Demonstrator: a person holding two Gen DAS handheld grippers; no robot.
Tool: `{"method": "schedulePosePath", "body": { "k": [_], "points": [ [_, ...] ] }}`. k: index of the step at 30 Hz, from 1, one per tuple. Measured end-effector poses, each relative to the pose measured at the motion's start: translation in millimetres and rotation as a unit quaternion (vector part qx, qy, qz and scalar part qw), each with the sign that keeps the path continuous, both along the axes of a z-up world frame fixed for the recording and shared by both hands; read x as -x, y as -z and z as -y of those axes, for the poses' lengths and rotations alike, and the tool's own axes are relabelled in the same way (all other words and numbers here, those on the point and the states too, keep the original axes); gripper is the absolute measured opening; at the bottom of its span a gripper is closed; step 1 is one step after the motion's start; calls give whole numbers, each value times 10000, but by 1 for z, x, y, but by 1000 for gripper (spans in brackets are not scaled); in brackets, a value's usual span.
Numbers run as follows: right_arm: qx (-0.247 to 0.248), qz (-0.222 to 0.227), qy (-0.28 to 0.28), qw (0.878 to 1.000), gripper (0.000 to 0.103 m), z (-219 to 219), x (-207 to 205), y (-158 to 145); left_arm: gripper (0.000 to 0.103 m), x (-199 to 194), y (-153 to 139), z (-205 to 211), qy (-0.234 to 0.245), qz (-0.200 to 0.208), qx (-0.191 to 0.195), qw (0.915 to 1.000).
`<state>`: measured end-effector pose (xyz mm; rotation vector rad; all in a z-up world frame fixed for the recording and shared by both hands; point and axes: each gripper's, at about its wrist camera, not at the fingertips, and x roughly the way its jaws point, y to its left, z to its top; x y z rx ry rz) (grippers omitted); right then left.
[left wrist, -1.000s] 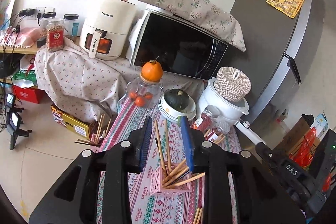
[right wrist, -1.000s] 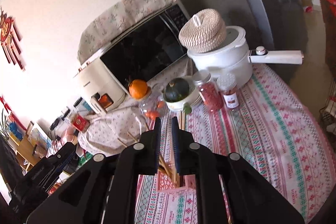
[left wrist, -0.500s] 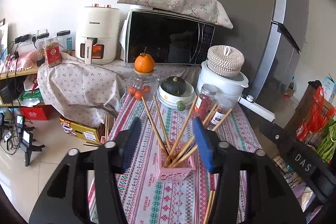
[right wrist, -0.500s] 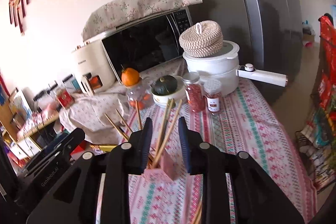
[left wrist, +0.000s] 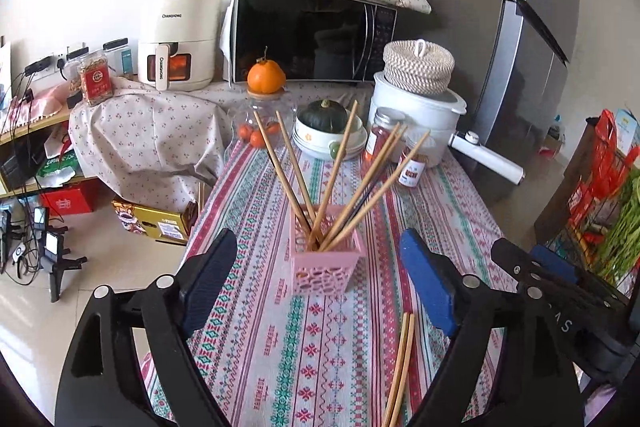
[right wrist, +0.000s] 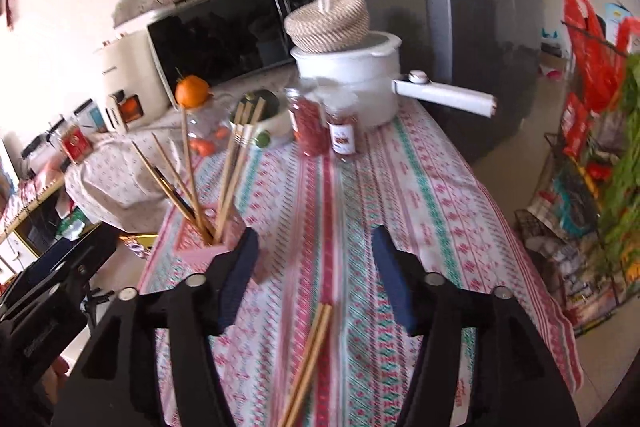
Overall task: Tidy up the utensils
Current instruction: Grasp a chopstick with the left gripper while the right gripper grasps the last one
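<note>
A pink perforated holder [left wrist: 325, 265] stands upright on the patterned tablecloth [left wrist: 256, 339] with several wooden chopsticks [left wrist: 336, 167] fanned out of it. It also shows in the right wrist view [right wrist: 208, 247] at the left. A loose pair of chopsticks [left wrist: 400, 367] lies flat on the cloth near me, also in the right wrist view [right wrist: 310, 359]. My left gripper [left wrist: 320, 287] is open and empty, just short of the holder. My right gripper [right wrist: 316, 279] is open and empty, above the loose pair.
At the table's far end stand a white pot [left wrist: 416, 111] with a woven lid, two spice jars [left wrist: 412, 159], a bowl with a squash [left wrist: 324, 131] and a glass jar topped by an orange [left wrist: 264, 79]. A microwave [left wrist: 312, 35] and air fryer [left wrist: 180, 35] stand behind. A fridge [right wrist: 480, 19] is at right.
Both grippers have opened wide and drawn back from the holder. The chopsticks they had between their fingers now stand loose in the holder. The right gripper has swung right, over the loose pair.
</note>
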<state>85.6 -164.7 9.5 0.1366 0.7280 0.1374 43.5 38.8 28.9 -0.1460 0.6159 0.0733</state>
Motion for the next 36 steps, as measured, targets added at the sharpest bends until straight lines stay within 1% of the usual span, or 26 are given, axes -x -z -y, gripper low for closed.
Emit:
{"method": "schedulePosePath", "body": {
  "k": [4, 8, 11, 12, 13, 15, 17, 19, 21, 23, 25, 28, 32, 36],
  "points": [
    [118, -28, 190, 9997, 71, 6, 4, 8, 85, 4, 11, 6, 38, -110, -12, 9999],
    [195, -128, 319, 9992, 74, 13, 6, 16, 87, 7, 17, 10, 58, -163, -78, 9998],
    [275, -177, 453, 9984, 79, 20, 9, 22, 93, 7, 21, 11, 58, -206, -123, 9997],
    [295, -193, 489, 9982, 82, 22, 9, 24, 95, 6, 23, 12, 56, -222, -141, 9996],
    [323, -220, 540, 9978, 86, 25, 10, 26, 96, 5, 24, 12, 62, -243, -157, 9996],
    [345, -283, 642, 9969, 91, 33, 10, 31, 96, 1, 30, 15, 118, -392, -190, 9990],
    [311, -368, 659, 9967, 94, 39, 9, 36, 96, -6, 38, 18, 228, -610, -171, 9977],
    [266, -569, 650, 9959, 95, 47, 8, 44, 96, -17, 53, 22, 422, -1026, -96, 9938],
    [235, -785, 635, 9946, 95, 54, 6, 54, 96, -28, 71, 26, 589, -1525, 40, 9865],
    [203, -985, 619, 9930, 96, 61, 5, 62, 96, -38, 88, 27, 635, -1952, 207, 9785],
    [157, -1209, 612, 9906, 96, 67, 3, 72, 96, -45, 103, 30, 609, -2272, 280, 9715],
    [-12, -1500, 572, 9870, 95, 77, 2, 83, 96, -54, 118, 35, 561, -2573, 358, 9640],
    [-458, -1933, 518, 9787, 96, 89, -1, 96, 96, -65, 131, 48, 596, -2832, 495, 9559],
    [-800, -2220, 511, 9704, 96, 99, -3, 105, 95, -75, 142, 65, 510, -2908, 258, 9551]
  ]
}}
